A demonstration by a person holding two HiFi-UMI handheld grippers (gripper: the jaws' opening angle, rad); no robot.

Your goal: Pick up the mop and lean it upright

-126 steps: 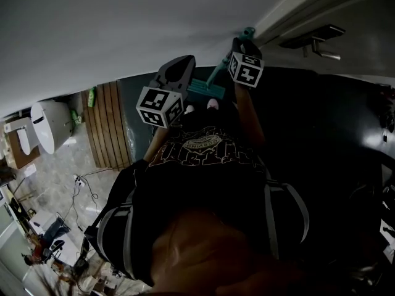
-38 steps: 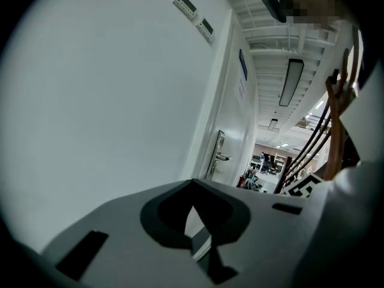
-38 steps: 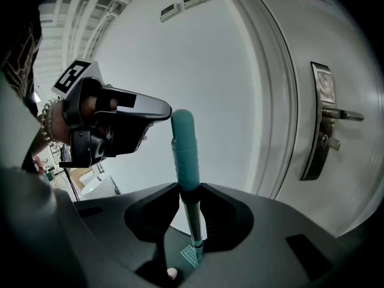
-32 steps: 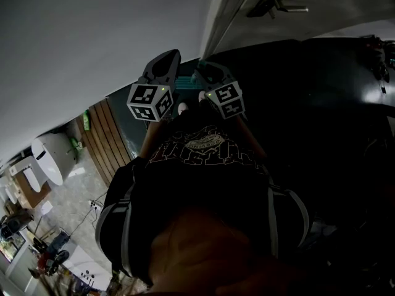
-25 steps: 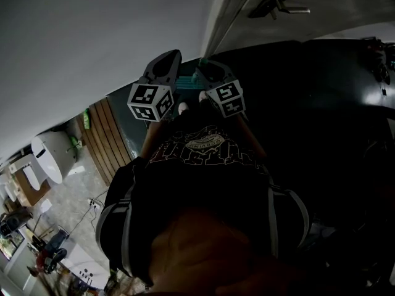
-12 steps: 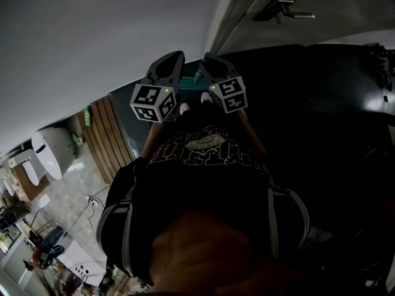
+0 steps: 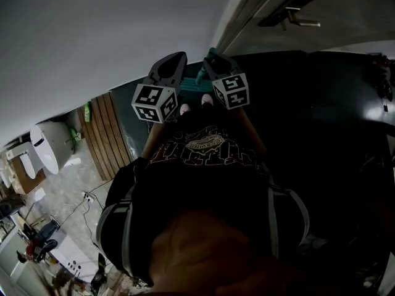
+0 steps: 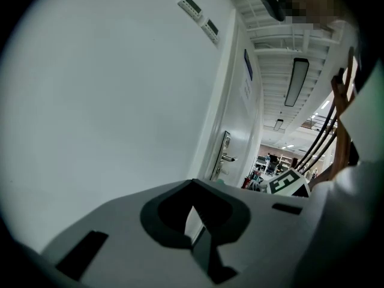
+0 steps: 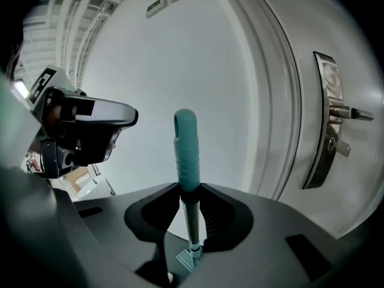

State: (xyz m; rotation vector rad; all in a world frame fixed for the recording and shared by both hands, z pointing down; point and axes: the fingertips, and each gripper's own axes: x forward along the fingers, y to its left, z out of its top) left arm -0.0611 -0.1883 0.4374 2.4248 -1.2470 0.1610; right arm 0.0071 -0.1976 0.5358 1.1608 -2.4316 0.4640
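The mop (image 9: 185, 150) has a teal grip and a thin pole, and it stands nearly upright. Its teal head (image 9: 188, 259) rests on the floor far below. My right gripper (image 9: 189, 213) is shut on the pole just under the grip. In the head view the right gripper (image 7: 214, 59) holds the mop (image 7: 200, 74) close to the white wall (image 7: 92, 36). My left gripper (image 7: 174, 59) hangs just left of it, shut and empty. In its own view the left gripper (image 8: 195, 221) points at the wall.
A white door with a metal lever handle (image 7: 290, 18) stands to the right of the mop, also in the right gripper view as the handle (image 9: 336, 116). Wooden slats (image 7: 108, 128) and a white fixture (image 7: 49, 143) lie at the left. The person's feet (image 7: 184, 108) are near the mop head.
Since five seconds ago my right gripper has come down and left with the mop, from near the door frame to beside the left gripper. Over the last second little has moved.
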